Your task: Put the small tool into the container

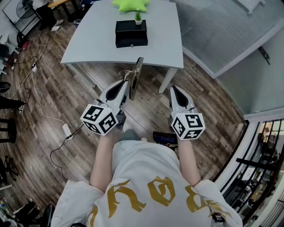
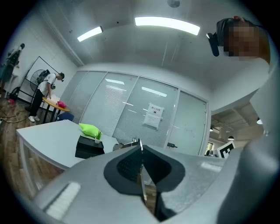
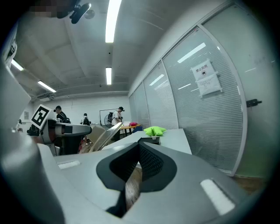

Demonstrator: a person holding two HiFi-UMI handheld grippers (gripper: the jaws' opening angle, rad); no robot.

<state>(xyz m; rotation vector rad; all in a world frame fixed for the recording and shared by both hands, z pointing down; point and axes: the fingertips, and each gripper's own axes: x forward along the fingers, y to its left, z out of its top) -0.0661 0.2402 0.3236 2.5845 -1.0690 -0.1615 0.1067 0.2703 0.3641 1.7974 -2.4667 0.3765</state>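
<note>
My left gripper (image 1: 127, 84) is shut on a thin flat metal tool (image 1: 136, 76), which sticks out forward and up towards the table edge. In the left gripper view the tool (image 2: 141, 173) shows edge-on, pinched between the jaws of that gripper (image 2: 141, 147). The black box container (image 1: 131, 33) stands on the grey table (image 1: 93, 40), with a tiny potted plant (image 1: 138, 17) on its top; it also shows as the container (image 2: 89, 147) beyond the jaws. My right gripper (image 1: 176, 89) hangs beside the left, shut and holding nothing (image 3: 139, 142). Both are short of the table, over the wooden floor.
A green star-shaped cushion (image 1: 130, 4) lies behind the container. White table legs (image 1: 166, 80) stand just ahead of the grippers. A cable and power strip (image 1: 66, 130) lie on the floor at left. A glass partition (image 1: 222, 31) runs along the right. People stand at a far desk (image 2: 46, 89).
</note>
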